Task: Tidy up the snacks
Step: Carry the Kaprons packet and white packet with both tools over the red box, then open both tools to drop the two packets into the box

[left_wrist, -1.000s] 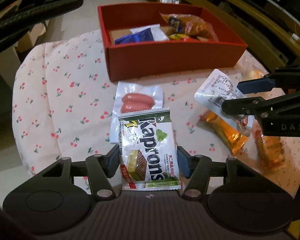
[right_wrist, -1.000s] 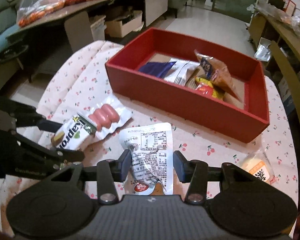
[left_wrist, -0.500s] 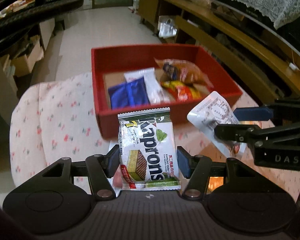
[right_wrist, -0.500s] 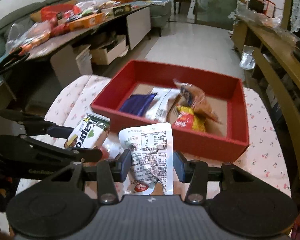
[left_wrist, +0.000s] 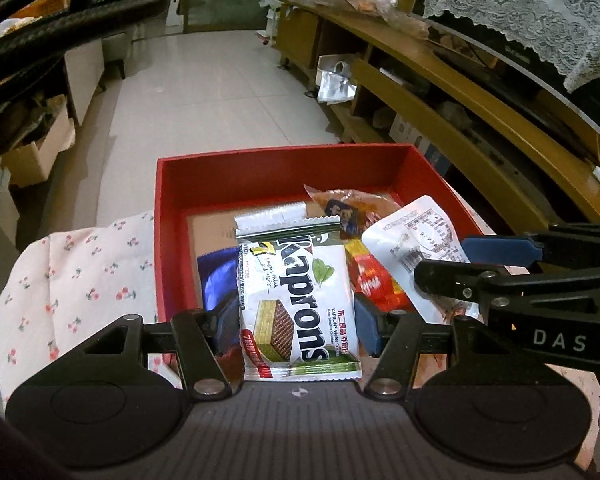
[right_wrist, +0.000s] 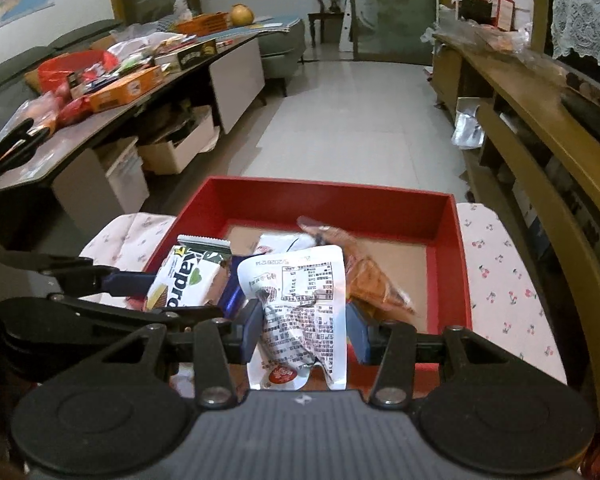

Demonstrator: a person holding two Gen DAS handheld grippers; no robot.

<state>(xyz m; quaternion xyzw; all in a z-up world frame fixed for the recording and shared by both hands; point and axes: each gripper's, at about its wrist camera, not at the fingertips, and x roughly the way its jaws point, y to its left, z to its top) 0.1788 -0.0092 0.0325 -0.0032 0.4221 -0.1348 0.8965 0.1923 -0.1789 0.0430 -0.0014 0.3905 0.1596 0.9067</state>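
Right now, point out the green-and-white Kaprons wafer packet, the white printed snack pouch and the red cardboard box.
Kaprons wafer packet (left_wrist: 296, 300), left wrist view, front face.
White printed pouch (right_wrist: 304, 300), right wrist view, printed back.
Red box (right_wrist: 332, 204), right wrist view, far wall.

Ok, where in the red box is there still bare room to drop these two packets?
Bare cardboard floor shows along the red box's right wall, beside the orange snack bag, and along the far wall. The left and middle are crowded: blue packet, white packet, red-yellow packet.
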